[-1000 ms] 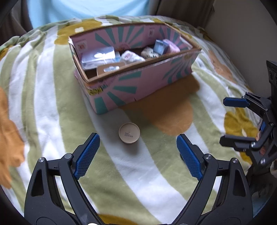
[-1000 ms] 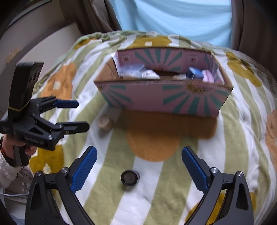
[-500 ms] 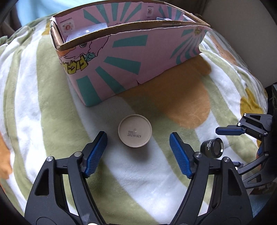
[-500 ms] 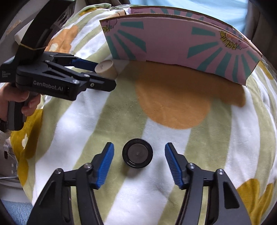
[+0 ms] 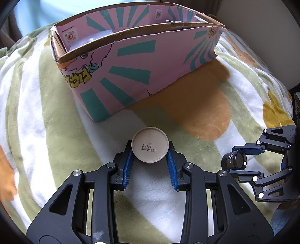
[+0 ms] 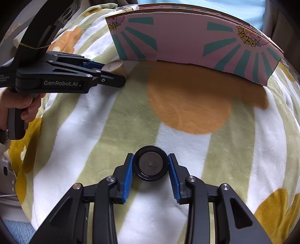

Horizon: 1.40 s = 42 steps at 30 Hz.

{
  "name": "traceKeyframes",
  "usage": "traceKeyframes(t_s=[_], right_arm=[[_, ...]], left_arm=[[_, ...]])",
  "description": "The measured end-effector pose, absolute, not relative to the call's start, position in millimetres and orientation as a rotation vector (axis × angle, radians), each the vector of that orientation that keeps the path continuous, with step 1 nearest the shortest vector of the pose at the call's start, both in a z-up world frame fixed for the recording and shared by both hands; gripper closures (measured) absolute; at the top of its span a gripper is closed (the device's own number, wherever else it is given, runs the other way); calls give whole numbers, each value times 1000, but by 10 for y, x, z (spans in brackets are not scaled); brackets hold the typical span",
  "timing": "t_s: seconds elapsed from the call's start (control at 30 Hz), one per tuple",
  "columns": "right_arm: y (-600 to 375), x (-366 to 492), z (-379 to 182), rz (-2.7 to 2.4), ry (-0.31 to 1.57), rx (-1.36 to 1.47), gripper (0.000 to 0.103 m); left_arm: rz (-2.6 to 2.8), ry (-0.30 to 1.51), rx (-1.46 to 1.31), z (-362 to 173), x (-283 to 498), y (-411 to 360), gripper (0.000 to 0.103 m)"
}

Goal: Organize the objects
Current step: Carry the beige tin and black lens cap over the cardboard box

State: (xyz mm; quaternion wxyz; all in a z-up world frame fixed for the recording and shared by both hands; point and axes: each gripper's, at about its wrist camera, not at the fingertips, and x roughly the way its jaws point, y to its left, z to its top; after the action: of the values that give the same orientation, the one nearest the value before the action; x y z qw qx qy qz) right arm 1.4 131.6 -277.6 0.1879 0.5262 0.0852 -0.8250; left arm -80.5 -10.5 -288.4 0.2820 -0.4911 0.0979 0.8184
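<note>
The left gripper (image 5: 150, 150) is closed on the round beige plastic container (image 5: 150, 144) at frame centre; the right gripper (image 6: 151, 165) is closed on the small black cylindrical lens (image 6: 151, 163); the pink cardboard box (image 5: 135, 75) stands above.

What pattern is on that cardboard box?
Pink with teal sunburst rays and a cartoon figure on the cardboard box; clearest in the left wrist view.

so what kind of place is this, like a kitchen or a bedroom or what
Probably a bedroom or living room at home, not a kitchen. Everything sits on a plush striped blanket over something soft like a bed or sofa, with a pink cartoon-printed cardboard box on it and light blue fabric behind.
</note>
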Motion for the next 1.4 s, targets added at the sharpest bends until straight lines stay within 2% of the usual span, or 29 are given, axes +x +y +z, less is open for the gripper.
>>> traceKeyframes(t_s=[0.5, 0.8, 1.1, 1.4], right_arm=[[1582, 3, -2563, -2351, 161, 1496, 70], [1920, 48, -2200, -2416, 94, 1498, 70], [2084, -317, -1693, -2473, 60, 1474, 70], [2235, -731, -1283, -2501, 98, 1410, 70]], left_arm=[[2222, 225, -1329, -2561, -681, -180, 73], [2284, 131, -1371, -2159, -605, -191, 73], [2394, -35, -1397, -1729, -640, -264, 73], [2468, -105, -1399, -1398, -852, -245, 73]])
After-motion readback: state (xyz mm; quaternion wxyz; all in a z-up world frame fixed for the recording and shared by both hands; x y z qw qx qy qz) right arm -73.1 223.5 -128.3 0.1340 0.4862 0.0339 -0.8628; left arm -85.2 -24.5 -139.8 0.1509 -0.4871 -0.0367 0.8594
